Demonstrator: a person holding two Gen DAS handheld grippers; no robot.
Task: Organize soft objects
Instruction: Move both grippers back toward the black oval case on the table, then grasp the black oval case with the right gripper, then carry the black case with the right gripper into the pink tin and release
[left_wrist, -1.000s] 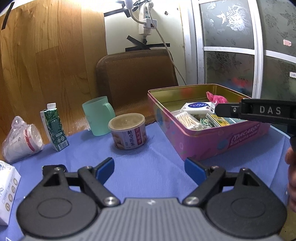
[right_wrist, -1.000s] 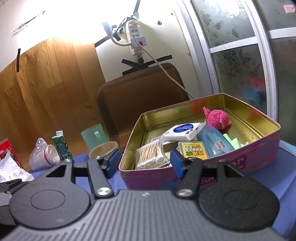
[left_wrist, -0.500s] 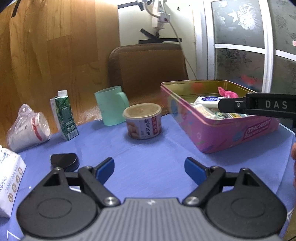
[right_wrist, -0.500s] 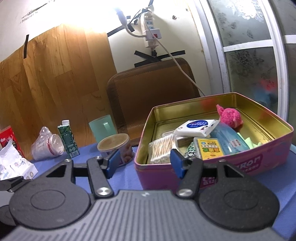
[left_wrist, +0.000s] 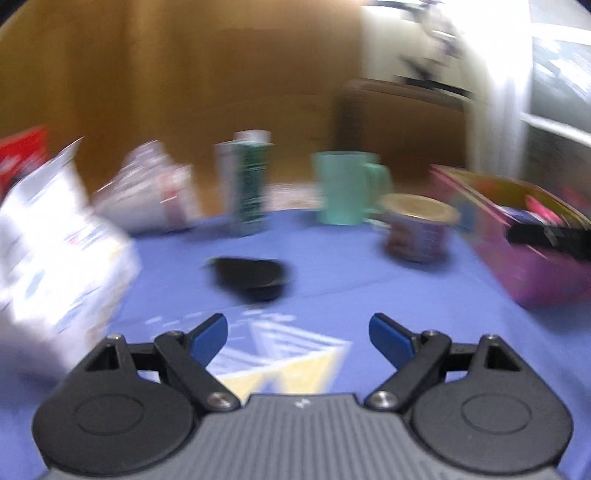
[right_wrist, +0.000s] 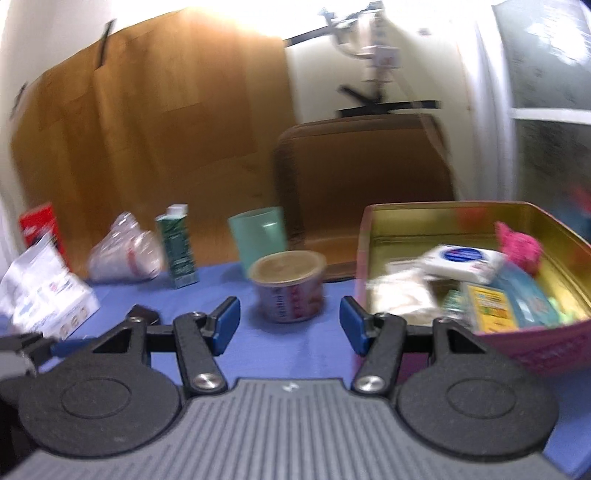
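Observation:
My left gripper (left_wrist: 299, 332) is open and empty over the blue cloth; a flat white and yellow packet (left_wrist: 288, 354) lies just under its fingers. A white tissue pack (left_wrist: 55, 251) sits at its left. The view is blurred. My right gripper (right_wrist: 290, 325) is also open and empty, in front of a food can (right_wrist: 288, 288). To its right stands the pink tin (right_wrist: 406, 210), which holds a pink plush (right_wrist: 517, 247), a white tissue pack (right_wrist: 461, 258), cotton swabs (right_wrist: 402, 295) and coloured packets. The left gripper's finger (right_wrist: 26, 350) shows at the lower left.
On the blue cloth lie a black round lid (left_wrist: 251, 275), a teal mug (left_wrist: 347, 188), a green carton (left_wrist: 251, 181) and a bag of cups (left_wrist: 147, 195). A red box (right_wrist: 37, 221) stands far left. A brown chair back (right_wrist: 362, 166) is behind the table.
Both views have swung left, so the tin now sits further right. The left gripper has pulled back and sunk, which brings the white and yellow packet under its fingers. Both stay open.

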